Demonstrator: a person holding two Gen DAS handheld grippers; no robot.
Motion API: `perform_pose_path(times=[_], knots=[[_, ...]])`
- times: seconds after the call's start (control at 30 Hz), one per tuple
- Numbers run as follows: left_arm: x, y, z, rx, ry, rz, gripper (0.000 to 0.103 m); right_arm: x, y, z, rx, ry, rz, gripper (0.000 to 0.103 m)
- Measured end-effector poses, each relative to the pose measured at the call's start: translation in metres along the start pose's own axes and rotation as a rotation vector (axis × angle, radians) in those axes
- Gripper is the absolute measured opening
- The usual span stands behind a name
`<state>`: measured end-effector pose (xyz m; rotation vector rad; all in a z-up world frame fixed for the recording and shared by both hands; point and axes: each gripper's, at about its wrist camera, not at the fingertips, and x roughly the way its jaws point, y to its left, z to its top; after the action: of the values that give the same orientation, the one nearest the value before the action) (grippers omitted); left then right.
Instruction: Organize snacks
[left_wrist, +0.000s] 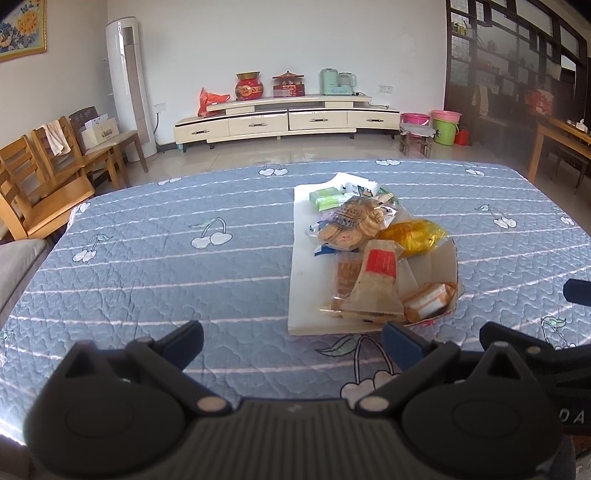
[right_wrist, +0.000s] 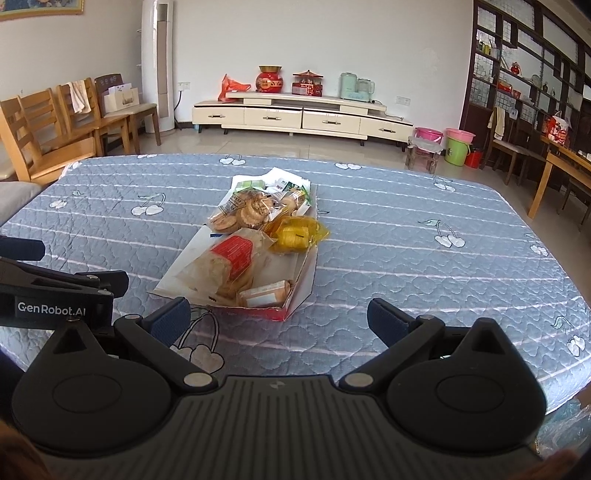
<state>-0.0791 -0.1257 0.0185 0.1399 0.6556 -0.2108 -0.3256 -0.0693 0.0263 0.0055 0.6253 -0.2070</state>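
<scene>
A flat open cardboard box (left_wrist: 306, 280) (right_wrist: 299, 291) lies on the blue quilted table, filled with snack packs. Among them are a clear bag of round biscuits (left_wrist: 351, 225) (right_wrist: 243, 214), a yellow pack (left_wrist: 415, 236) (right_wrist: 297, 234), a red-labelled bread bag (left_wrist: 376, 284) (right_wrist: 225, 266), a small orange pack (left_wrist: 428, 301) (right_wrist: 266, 293) and a green pack (left_wrist: 327, 197). My left gripper (left_wrist: 291, 341) is open, empty, just short of the box's near edge. My right gripper (right_wrist: 279, 317) is open and empty, right of the left gripper (right_wrist: 74, 288).
The blue cherry-print cloth (left_wrist: 147, 258) covers the table. Wooden chairs (left_wrist: 48, 173) stand beyond its left edge, a wooden table (right_wrist: 561, 173) at far right. A cream TV cabinet (right_wrist: 299, 116), coloured buckets (right_wrist: 458, 146) and a white floor air conditioner (left_wrist: 129, 85) line the back wall.
</scene>
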Motion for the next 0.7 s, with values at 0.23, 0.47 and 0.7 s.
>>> perform_pose_path(times=[0.23,0.47,0.7], knots=[[-0.0005,0.0015,0.0022,0.001,-0.001,0.003,0.102,0.0043,-0.0010,-0.0033,-0.004,0.002,0.006,0.103],[-0.0010,0.0022,0.0034,0.000,-0.003,-0.001,0.102,0.0062,-0.0020,-0.0041,-0.005,0.000,0.008,0.103],[-0.0010,0.0050,0.0044,-0.019,-0.006,0.001,0.102,0.0081,-0.0010,-0.0042,-0.016,0.002,0.012,0.103]])
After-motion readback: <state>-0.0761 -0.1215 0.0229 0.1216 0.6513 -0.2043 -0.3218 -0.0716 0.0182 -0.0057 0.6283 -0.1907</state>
